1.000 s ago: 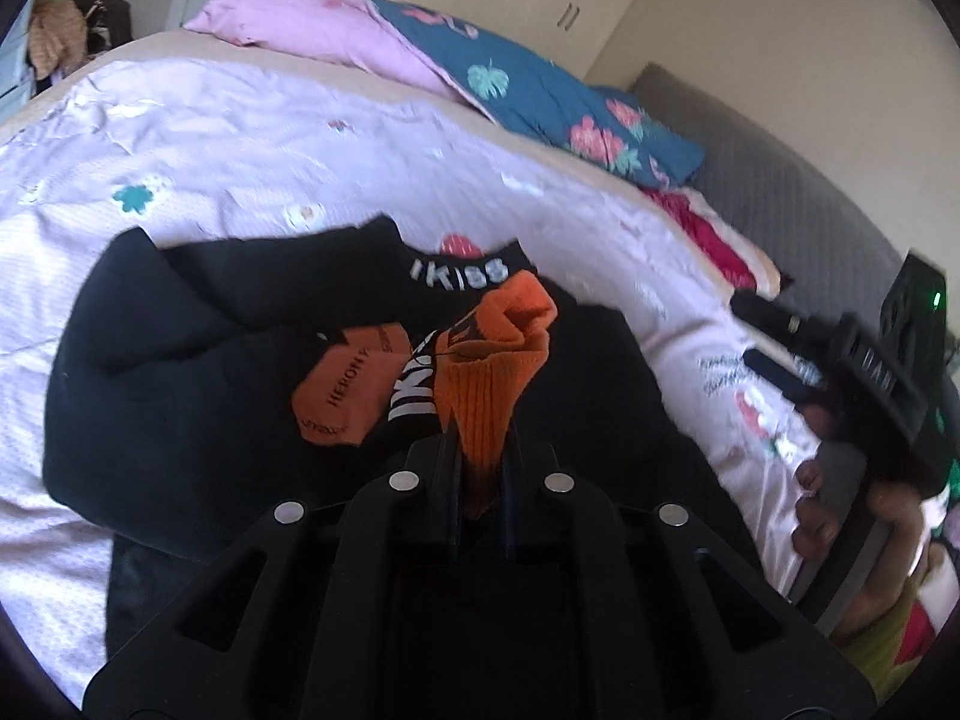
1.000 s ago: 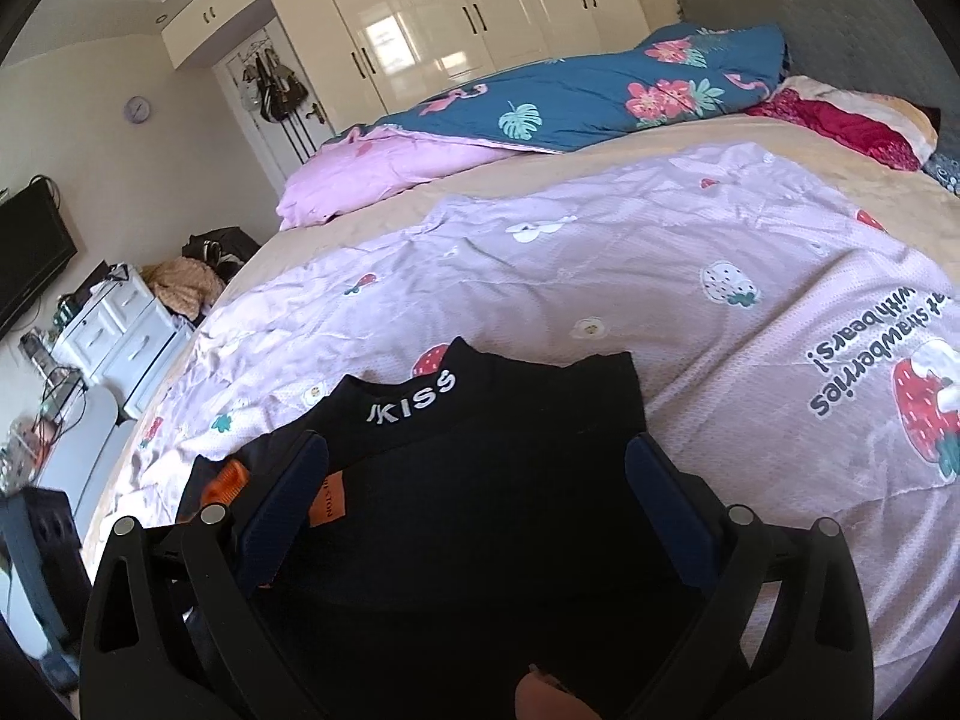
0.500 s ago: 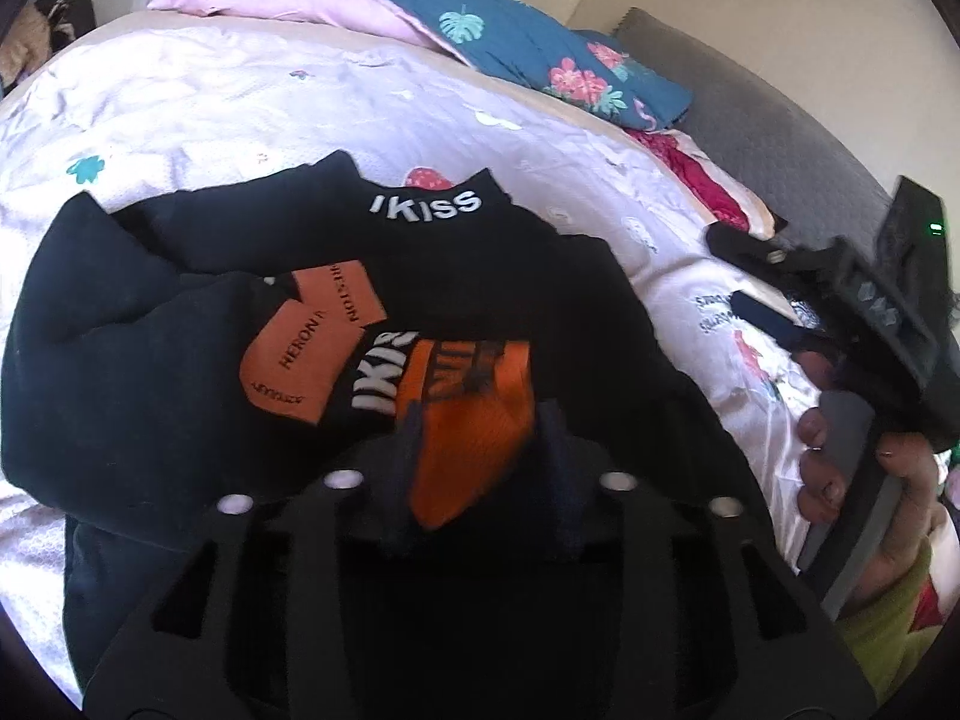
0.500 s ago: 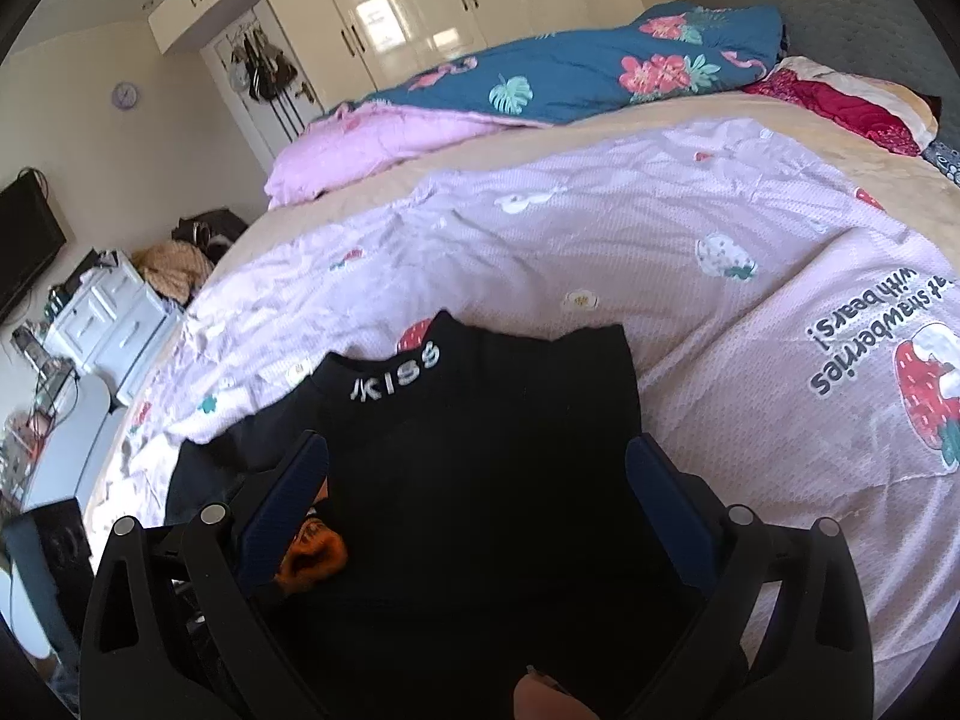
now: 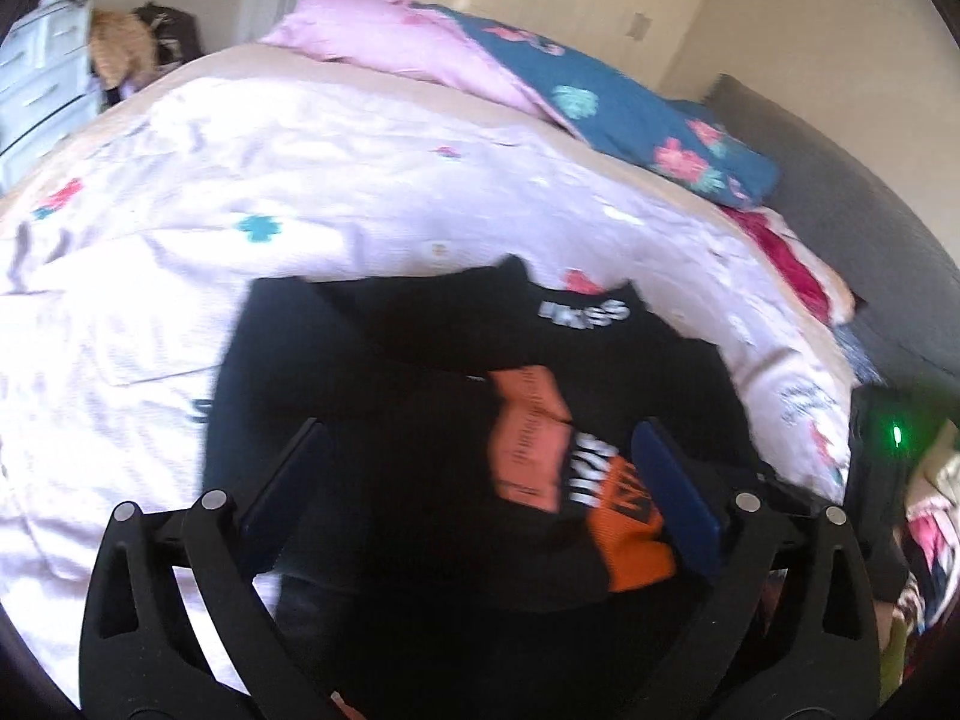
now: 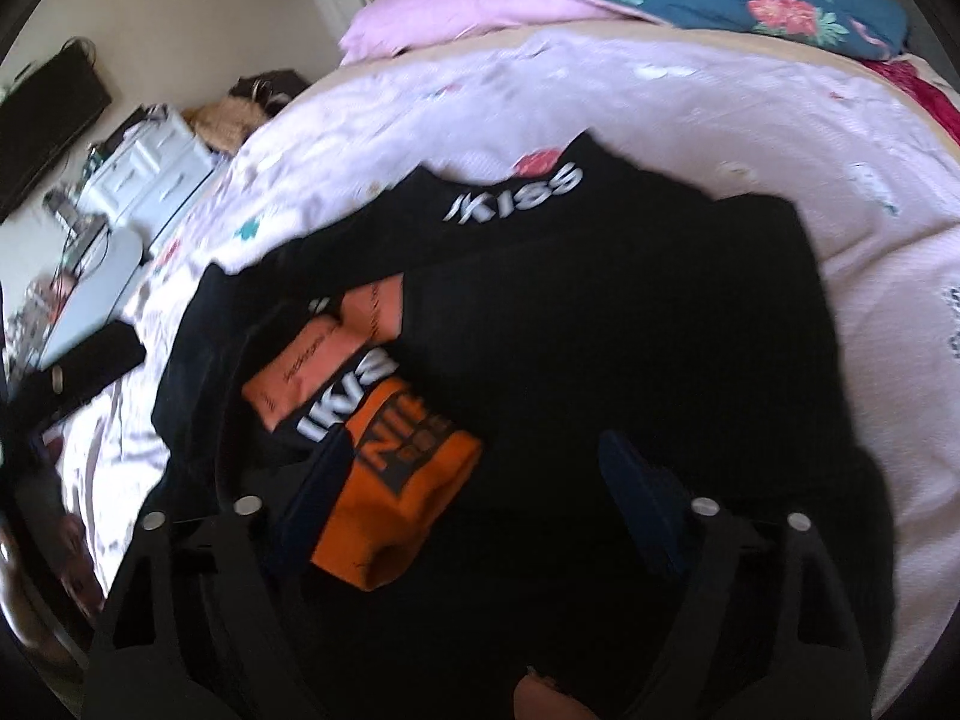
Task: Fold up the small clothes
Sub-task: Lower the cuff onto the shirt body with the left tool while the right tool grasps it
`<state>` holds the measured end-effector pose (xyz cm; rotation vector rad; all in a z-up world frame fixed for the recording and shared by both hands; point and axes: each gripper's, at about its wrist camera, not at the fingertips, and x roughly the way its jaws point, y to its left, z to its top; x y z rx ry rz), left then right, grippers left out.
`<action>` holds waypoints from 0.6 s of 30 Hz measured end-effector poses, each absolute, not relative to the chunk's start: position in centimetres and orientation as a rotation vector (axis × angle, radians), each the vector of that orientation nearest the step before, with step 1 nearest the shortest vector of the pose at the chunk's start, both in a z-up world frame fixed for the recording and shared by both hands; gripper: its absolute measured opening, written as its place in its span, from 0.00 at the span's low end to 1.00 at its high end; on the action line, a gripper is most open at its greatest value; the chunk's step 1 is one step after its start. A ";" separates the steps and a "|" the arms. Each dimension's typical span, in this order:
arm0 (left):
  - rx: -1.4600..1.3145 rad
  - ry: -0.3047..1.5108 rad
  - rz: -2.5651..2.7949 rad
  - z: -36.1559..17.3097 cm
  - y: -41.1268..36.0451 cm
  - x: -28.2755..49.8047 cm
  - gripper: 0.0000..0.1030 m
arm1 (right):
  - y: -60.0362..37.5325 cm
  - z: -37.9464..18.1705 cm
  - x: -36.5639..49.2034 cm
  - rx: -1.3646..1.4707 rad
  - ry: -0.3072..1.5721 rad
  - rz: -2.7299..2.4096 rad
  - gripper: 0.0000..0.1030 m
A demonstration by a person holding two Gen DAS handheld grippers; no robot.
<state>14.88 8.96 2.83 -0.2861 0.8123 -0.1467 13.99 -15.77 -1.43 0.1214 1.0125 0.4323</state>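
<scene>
A black sweater [image 5: 390, 390] with a white "KISS" collar [image 5: 585, 312] lies on the bed, its sleeve folded across the body. The sleeve's orange cuff [image 5: 630, 546] rests flat on it, beside an orange label patch [image 5: 528, 450]. My left gripper [image 5: 480, 480] hovers over the sweater; its jaws are opening wide and hold nothing. In the right wrist view the sweater [image 6: 630, 330] fills the middle. My right gripper [image 6: 480, 480] is low over it with its jaws closing. The orange cuff [image 6: 402, 498] lies between them by the left finger, with no pad pressing on it.
A pale pink quilt [image 5: 300, 180] covers the bed. A pink pillow [image 5: 384, 42] and a blue floral pillow [image 5: 630, 120] lie at its head against a grey headboard [image 5: 840, 210]. White drawers [image 6: 150, 168] and a dark screen [image 6: 42, 120] stand off the bed's left side.
My left gripper let go of the orange cuff, opened wide and drew back; the cuff now lies flat on the sweater. My right gripper dropped closer to the sweater and its jaws narrowed.
</scene>
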 end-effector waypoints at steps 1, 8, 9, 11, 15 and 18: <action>-0.298 0.819 -0.134 2.7 9.5 15.0 0.91 | -15.4 -1.8 13.9 0.117 1.023 0.432 0.70; -0.361 0.824 -0.071 2.8 12.3 15.0 0.91 | -13.2 -2.6 13.1 0.079 0.974 0.471 0.34; -0.366 0.820 -0.065 2.9 12.5 14.9 0.91 | -13.0 -2.4 12.9 0.076 0.954 0.472 0.25; -0.380 0.808 -0.044 3.1 13.1 14.9 0.91 | -12.7 -1.9 12.7 0.067 0.921 0.498 0.13; -0.396 0.794 -0.024 3.4 14.0 14.7 0.91 | -12.7 0.3 12.5 0.058 0.833 0.538 0.09; -0.380 0.789 -0.005 3.7 14.4 14.8 0.91 | -13.1 2.6 12.7 0.057 0.766 0.566 0.09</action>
